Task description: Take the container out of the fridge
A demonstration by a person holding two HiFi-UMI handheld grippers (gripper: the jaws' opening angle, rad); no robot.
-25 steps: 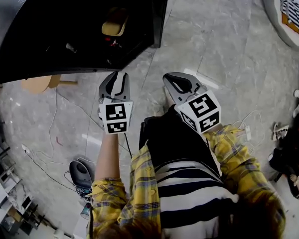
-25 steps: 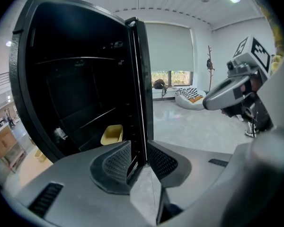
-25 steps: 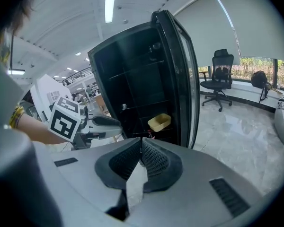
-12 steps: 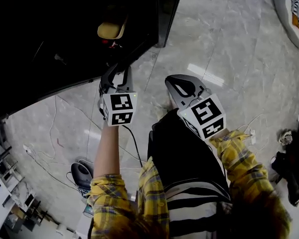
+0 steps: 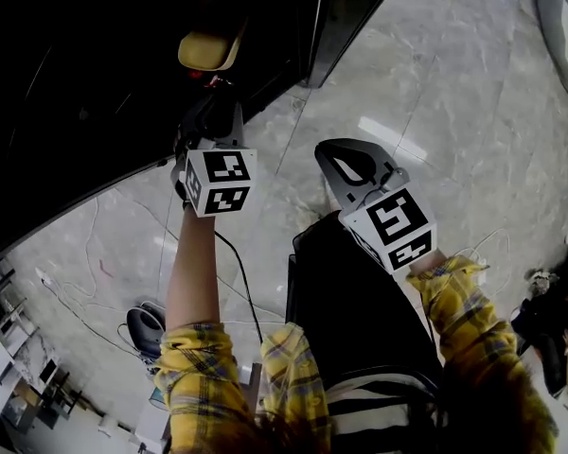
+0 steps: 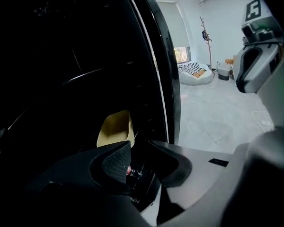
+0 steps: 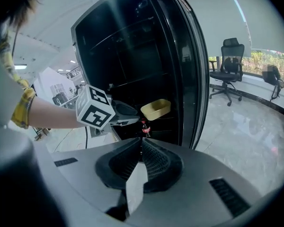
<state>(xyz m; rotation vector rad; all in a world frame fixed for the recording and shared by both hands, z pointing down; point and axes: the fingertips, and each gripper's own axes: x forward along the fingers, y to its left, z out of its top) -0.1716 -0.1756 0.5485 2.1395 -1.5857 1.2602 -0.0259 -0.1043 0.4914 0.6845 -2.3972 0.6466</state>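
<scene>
Yellow container (image 5: 208, 50) sits in the dark fridge (image 5: 95, 74). Left gripper (image 5: 211, 116) is near it, fingers spread. Right gripper (image 5: 346, 164) hangs outside, fingers pressed together.

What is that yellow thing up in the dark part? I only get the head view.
Observer: The right gripper view shows a shallow yellow container sitting inside the fridge.
Operator: Has the left tool grabbed it?
Observer: No. In the left gripper view the left tool has its jaws apart with nothing between them; the container sits beyond them.
Operator: And the other tool?
Observer: The right tool is shut and empty, well short of the fridge.
</scene>
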